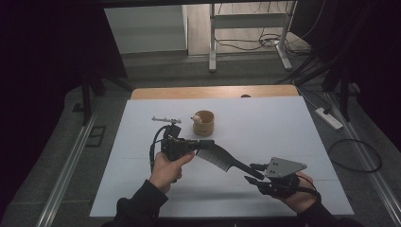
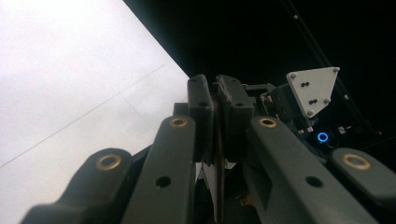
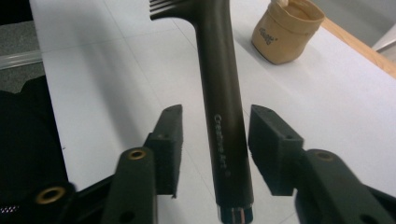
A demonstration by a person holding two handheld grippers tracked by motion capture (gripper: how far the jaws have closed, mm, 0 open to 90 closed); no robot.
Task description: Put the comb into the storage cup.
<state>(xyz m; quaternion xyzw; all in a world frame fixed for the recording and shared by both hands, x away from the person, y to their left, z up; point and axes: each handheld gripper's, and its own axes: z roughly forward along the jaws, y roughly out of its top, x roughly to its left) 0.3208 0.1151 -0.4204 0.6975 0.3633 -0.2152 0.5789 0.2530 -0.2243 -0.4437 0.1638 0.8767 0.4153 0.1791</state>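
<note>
The left gripper (image 1: 204,143) is clamped on the toothed head of the black comb (image 1: 222,158), holding it in the air over the middle of the white table (image 1: 283,123). If that lone grip slackens or twists, the comb could tip and drop. Its handle (image 3: 223,116) runs between the pads of the right gripper (image 3: 215,123), which stand apart from it on both sides, not pressing.
</note>
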